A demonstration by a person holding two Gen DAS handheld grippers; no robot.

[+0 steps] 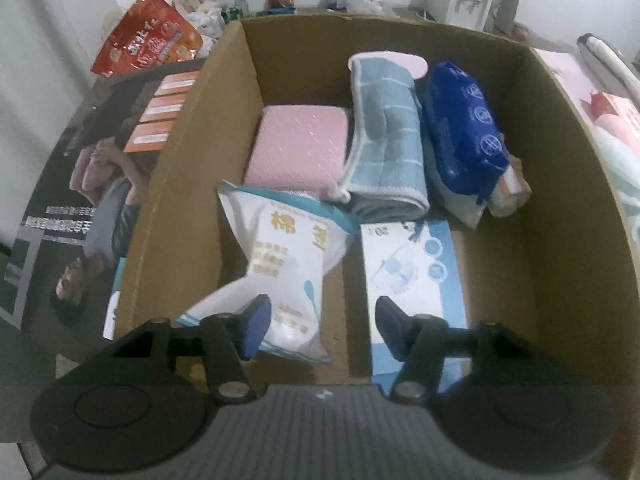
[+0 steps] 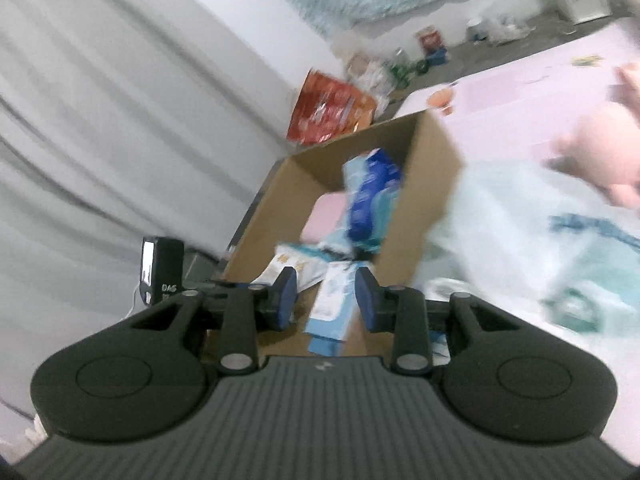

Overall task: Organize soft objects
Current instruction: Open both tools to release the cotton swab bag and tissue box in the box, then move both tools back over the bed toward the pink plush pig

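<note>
As far as I can tell from standing here, the box [image 1: 568, 184] is already about half packed. Along the back there's a pink pad [image 1: 300, 144], a rolled blue towel [image 1: 384, 152] and a dark blue pack [image 1: 464, 136] side by side, and nearer the front a white bag [image 1: 280, 264] lying next to a light blue carton [image 1: 416, 272].

The left gripper [image 1: 318, 326] hangs over the front of the box pointing down, jaws apart with nothing between them, though the left pad sits right at the white bag's edge. The right gripper [image 2: 326, 300] is off to the side, jaws partly apart and empty too; that view is pretty blurry.

What's left, I'd guess: some pale green fabric [image 2: 568, 248] and something pink and soft [image 2: 600, 152] are out on the pink surface [image 2: 520, 92] beside the box. There's bare cardboard on the right side of the box for them.
</note>
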